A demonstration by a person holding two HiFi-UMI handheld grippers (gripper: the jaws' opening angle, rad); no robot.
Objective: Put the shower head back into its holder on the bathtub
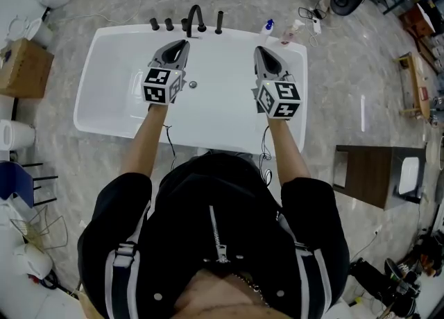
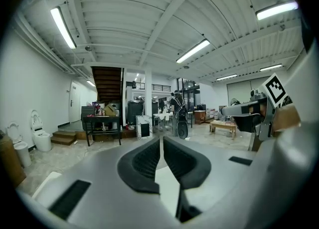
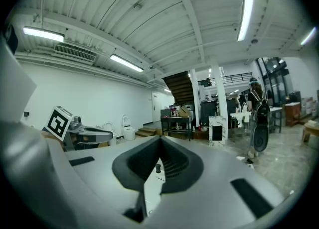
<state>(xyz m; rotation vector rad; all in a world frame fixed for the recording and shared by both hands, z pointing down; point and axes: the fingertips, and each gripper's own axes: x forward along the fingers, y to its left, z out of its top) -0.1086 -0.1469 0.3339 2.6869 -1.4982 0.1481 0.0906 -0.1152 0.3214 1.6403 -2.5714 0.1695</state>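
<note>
a person stands at the near side of a white bathtub (image 1: 104, 113), arms reaching out over it with a gripper in each hand. the left gripper (image 1: 184, 44) hangs above the tub's left half and points toward the far rim. its jaws are closed, the dark ribbed pads meeting at the tips with nothing between them. the right gripper (image 1: 258, 50) is held level with it over the right half, well apart from the left one. its jaws are also closed and empty (the small dark post seen through the slot behind its pads is only tub hardware beyond them).

along the far rim stand three short black knobs (image 1: 168, 24), a curved black faucet (image 1: 196, 14) and, just right of the faucet, a slim black upright piece that looks like the shower head (image 1: 219, 21). it stands on the rim, apart from both grippers; how it is seated there is too small to tell. two small bottles (image 1: 267, 29) sit at the far right corner of the tub. a round drain (image 1: 193, 84) shows in the tub floor, between the two grippers and nearer the left one. a cardboard box (image 1: 24, 68) rests on the marbled floor (image 1: 347, 89) to the left.
</note>
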